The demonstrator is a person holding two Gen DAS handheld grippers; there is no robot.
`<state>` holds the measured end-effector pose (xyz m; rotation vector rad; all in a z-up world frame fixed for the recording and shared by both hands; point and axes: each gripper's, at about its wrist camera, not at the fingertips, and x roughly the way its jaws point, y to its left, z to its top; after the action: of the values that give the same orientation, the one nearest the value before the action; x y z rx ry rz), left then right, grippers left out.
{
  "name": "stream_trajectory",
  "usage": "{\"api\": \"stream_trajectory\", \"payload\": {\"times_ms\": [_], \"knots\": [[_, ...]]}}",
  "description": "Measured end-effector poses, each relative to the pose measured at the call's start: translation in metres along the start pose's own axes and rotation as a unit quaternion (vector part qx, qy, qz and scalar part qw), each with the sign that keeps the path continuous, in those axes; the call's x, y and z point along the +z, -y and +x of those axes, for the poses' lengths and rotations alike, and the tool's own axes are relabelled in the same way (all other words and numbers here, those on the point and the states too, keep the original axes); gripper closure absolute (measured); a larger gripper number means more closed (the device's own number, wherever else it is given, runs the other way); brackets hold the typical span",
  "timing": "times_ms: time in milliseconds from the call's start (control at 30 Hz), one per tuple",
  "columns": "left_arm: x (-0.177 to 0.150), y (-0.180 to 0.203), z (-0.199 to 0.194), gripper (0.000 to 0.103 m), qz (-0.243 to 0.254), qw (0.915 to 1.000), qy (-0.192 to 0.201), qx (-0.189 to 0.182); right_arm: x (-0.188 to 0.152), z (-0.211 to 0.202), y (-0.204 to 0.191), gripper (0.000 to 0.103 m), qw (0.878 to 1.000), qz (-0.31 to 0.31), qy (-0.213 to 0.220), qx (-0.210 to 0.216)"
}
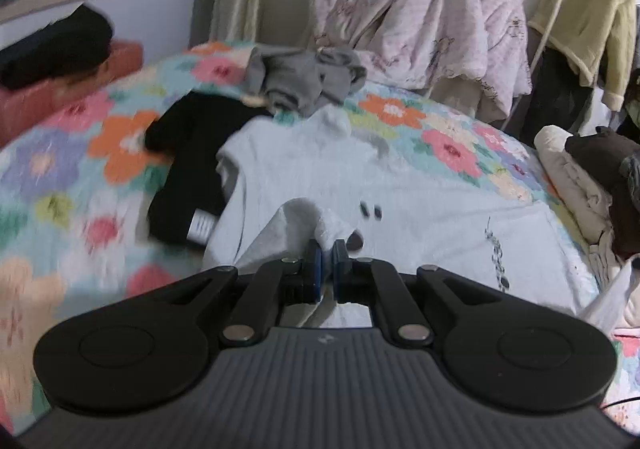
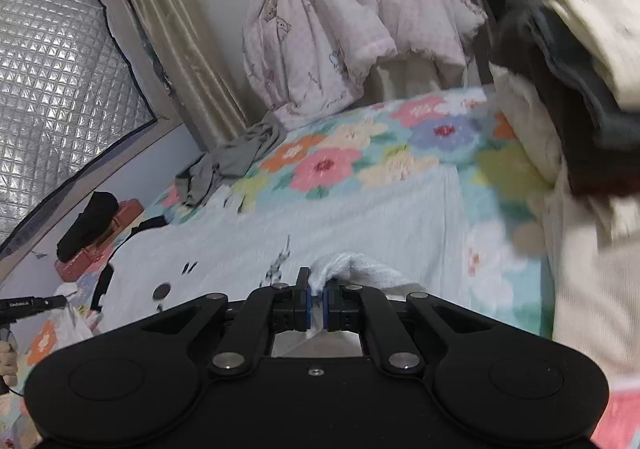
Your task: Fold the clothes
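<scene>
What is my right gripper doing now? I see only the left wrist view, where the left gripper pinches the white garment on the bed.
Observer: The right gripper is shut on a bunched edge of the same white garment.
Operator: Is the cloth really between both pads?
Observer: Yes, it runs down between the blue pads and bunches up just above them.
Operator: Can you see my left gripper from there?
Observer: Only a black handle and a hand below it, at the left edge of the right wrist view.
</scene>
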<state>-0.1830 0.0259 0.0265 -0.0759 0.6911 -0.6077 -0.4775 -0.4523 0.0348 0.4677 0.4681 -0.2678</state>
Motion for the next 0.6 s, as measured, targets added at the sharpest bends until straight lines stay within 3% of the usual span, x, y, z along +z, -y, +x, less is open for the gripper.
{"api": "stream_trajectory", "payload": {"times_ms": [233,433,600], "knots": [[0.049,-0.010,0.037,0.098,-0.039,0.9974,0.051,-0.032,0.052,0.034,-0.007,0.097,0.998,-0.044,0.010,-0.040],[0.093,-0.006,0.081,0.098,-0.002,0.9950,0.098,-0.021,0.072,0.095,0.005,0.097,0.998,-0.028,0.003,-0.057],[0.121,-0.017,0.135,0.098,-0.033,0.9950,0.090,-0.030,0.088,0.142,0.019,0.097,0.997,-0.021,-0.007,-0.075]]}}
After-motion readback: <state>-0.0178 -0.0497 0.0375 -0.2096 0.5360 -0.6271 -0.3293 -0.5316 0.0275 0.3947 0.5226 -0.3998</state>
